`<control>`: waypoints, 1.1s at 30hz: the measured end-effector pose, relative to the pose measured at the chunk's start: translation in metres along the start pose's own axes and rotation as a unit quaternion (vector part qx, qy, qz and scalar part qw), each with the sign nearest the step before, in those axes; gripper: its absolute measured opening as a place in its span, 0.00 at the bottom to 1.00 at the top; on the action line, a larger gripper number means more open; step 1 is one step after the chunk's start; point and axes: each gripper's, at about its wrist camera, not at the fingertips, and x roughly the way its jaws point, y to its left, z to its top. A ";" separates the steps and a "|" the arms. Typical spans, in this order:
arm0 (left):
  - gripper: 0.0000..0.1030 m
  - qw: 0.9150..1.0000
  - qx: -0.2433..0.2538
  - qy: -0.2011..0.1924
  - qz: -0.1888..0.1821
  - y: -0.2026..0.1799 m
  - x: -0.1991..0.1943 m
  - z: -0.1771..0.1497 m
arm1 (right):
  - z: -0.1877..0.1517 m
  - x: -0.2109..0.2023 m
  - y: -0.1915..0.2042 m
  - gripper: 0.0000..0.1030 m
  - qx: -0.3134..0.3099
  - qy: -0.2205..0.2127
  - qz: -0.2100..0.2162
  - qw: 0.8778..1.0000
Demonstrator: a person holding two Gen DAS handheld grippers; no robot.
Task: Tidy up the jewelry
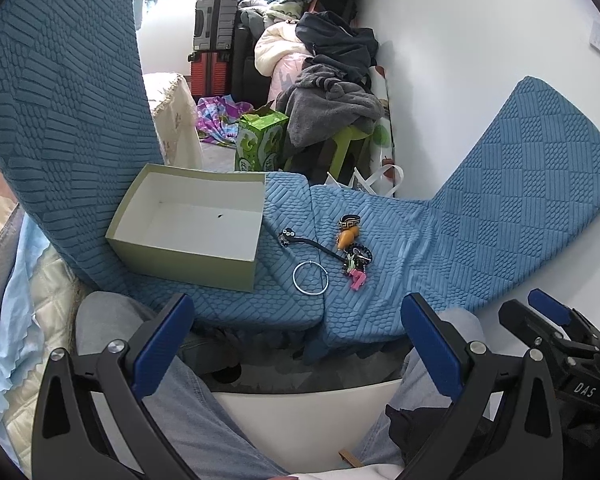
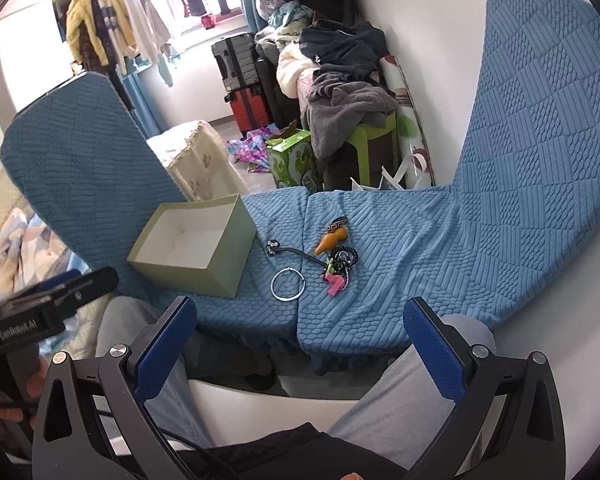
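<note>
An open pale green box (image 1: 188,224) (image 2: 196,246) with a white inside stands on the left blue chair seat (image 1: 284,300). To its right lies jewelry: a silver bangle (image 1: 310,276) (image 2: 287,284), a black hair tie with beads (image 1: 300,240) (image 2: 288,250), a black patterned ring (image 1: 349,222) (image 2: 337,224), an orange pendant (image 1: 346,238) (image 2: 332,242), and a dark bead tangle with a pink charm (image 1: 356,268) (image 2: 338,270). My left gripper (image 1: 296,340) and right gripper (image 2: 300,344) are open and empty, held back over my knees.
Two blue-covered chairs sit side by side, backrests (image 1: 60,120) (image 2: 540,160) at left and right. Behind them stand a green carton (image 1: 260,144), a clothes-piled green stool (image 1: 348,148), suitcases (image 1: 216,40) and a white wall (image 1: 460,40).
</note>
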 end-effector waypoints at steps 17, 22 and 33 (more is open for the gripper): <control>1.00 1.000 -0.006 -0.011 -0.023 0.003 -0.003 0.002 | 0.001 -0.008 -0.001 1.00 -0.011 -0.004 0.014 1.000; 1.00 1.000 -0.005 -0.012 -0.026 0.003 -0.005 0.004 | 0.003 -0.013 -0.002 1.00 -0.011 -0.008 0.011 1.000; 1.00 0.999 -0.006 -0.014 -0.034 0.000 -0.001 0.010 | 0.012 -0.016 -0.009 1.00 -0.007 -0.005 0.018 1.000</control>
